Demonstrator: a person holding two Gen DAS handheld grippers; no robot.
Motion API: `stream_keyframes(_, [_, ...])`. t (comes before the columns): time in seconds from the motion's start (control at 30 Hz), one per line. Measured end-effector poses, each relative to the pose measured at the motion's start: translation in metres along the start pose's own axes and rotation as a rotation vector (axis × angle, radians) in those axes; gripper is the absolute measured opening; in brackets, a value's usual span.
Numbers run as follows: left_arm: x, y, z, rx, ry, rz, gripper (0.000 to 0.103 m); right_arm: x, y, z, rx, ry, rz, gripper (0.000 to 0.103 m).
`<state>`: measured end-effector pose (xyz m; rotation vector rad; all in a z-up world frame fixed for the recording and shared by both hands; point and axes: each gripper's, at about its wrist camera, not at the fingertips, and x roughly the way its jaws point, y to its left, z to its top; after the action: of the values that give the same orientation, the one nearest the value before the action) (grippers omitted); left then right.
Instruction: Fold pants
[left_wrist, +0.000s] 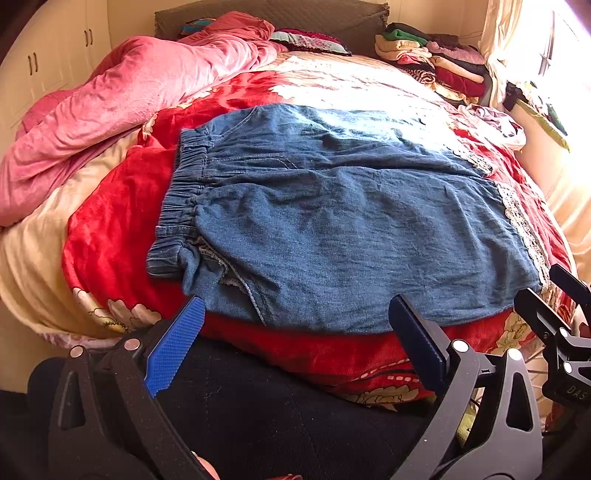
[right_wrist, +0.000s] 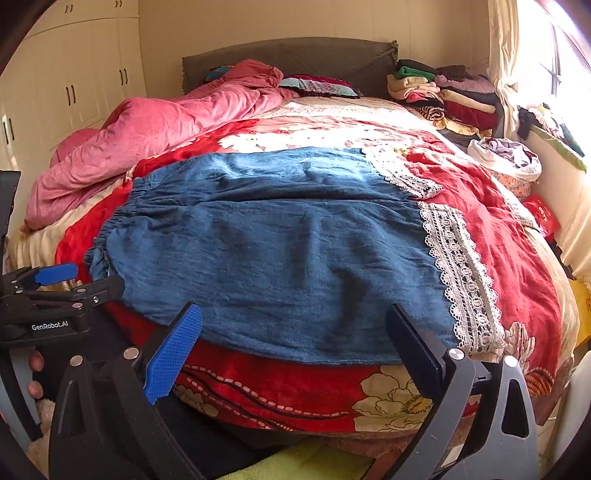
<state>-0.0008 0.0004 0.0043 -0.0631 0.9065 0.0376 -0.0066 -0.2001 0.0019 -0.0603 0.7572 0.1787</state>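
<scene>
The pants (right_wrist: 273, 251) lie flat on the bed (right_wrist: 498, 236). Both tools are spread apart, empty, at the near edge. Grip the near leg's waistband with the left tool (left_wrist: 295, 314) and its lace hem with the right tool (right_wrist: 293, 321), then fold evenly.

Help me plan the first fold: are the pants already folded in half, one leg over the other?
No, the blue pants lie spread flat on the red blanket, their two lace-trimmed leg ends side by side.
</scene>
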Motion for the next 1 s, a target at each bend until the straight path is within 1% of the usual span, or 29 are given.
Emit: stream_keyframes(1.0, [-0.0027,0.0012,0.0019,-0.004,0.001,0.006,0.094,0.0019,0.0012,0.0008,-0.008,0.000,-0.001,0.099])
